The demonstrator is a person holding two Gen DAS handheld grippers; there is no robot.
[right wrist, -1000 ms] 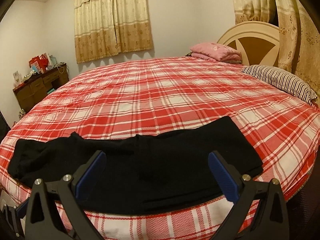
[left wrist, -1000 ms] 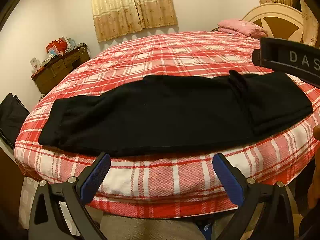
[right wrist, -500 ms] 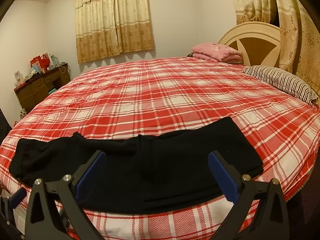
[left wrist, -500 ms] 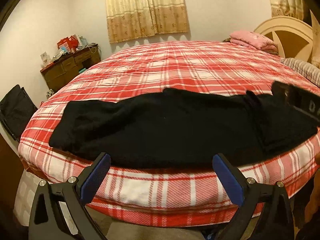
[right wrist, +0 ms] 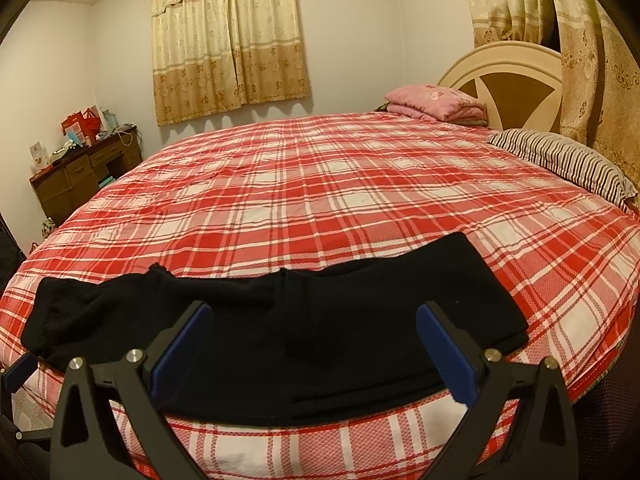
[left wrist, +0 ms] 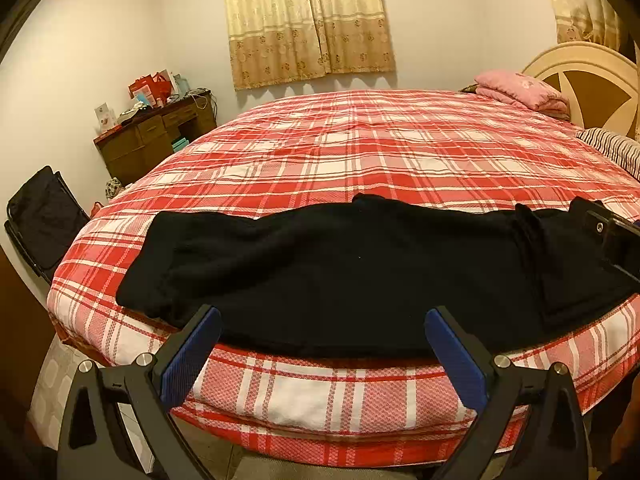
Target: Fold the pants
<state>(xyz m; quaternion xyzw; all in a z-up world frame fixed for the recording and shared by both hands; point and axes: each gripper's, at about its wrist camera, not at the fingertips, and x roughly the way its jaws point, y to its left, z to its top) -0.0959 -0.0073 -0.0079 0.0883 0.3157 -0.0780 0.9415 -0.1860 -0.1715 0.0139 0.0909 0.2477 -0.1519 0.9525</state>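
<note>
The right tool (left wrist: 612, 236) partly hides the pants' (left wrist: 340, 272) waist end

- pants (left wrist: 340, 276) lie lengthwise along near edge of bed (left wrist: 380, 152), lower centre of frame
- left gripper (left wrist: 322, 354) bottom centre, before pants, jaws wide apart
- right gripper (right wrist: 310, 346) bottom centre, above pants
- dresser (left wrist: 156, 136) left, behind bed
- folded blanket (right wrist: 434, 102) upper right, before headboard (right wrist: 508, 84)
- pillow (right wrist: 568, 162) right edge of bed

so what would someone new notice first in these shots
The black pants stretched along the near edge of the bed, dark against its red plaid cover. Both claws, left and right, hang open just short of them, gripping nothing.
</note>
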